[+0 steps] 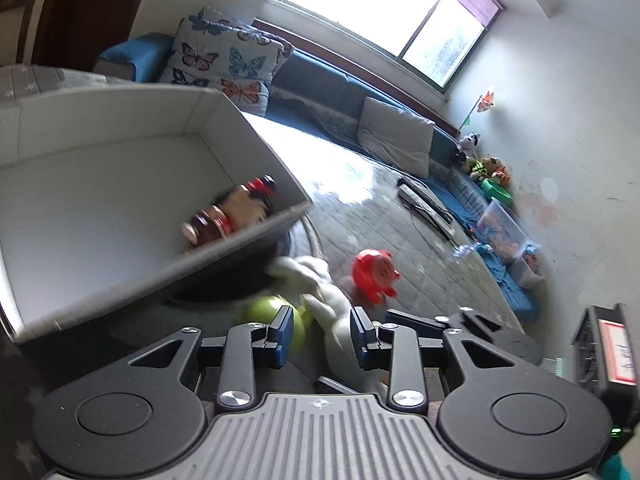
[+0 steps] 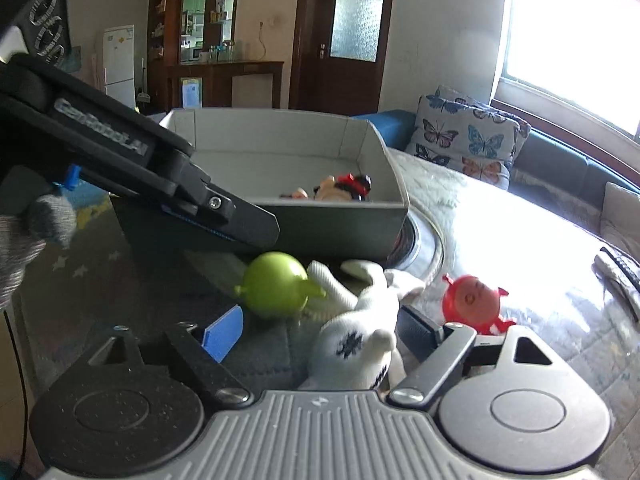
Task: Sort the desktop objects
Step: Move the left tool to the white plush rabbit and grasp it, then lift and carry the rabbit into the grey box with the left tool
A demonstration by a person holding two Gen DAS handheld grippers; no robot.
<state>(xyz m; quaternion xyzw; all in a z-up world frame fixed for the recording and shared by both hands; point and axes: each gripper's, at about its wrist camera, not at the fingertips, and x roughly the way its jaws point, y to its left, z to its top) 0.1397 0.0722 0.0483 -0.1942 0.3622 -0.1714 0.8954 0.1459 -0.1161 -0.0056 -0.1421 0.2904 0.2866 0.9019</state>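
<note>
My right gripper (image 2: 320, 332) stands apart around the white knitted plush toy (image 2: 360, 320) on the glass tabletop (image 2: 540, 300), pads not pressing. My left gripper (image 1: 320, 334) is also apart, over the same toy beside the round green plastic ball figure (image 2: 274, 284). The red round figure (image 2: 476, 300) lies near; a doll (image 2: 344, 188) rests in the grey cardboard box (image 2: 340, 220).

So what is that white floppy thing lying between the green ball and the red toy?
It looks like a white knitted plush toy with dark snowflake-like marks and long soft limbs. It lies sprawled on the glass tabletop in front of the grey box. One limb reaches to the green round toy; the red toy sits apart. Its body lies between the open fingers of the right gripper, not yet squeezed.
</note>
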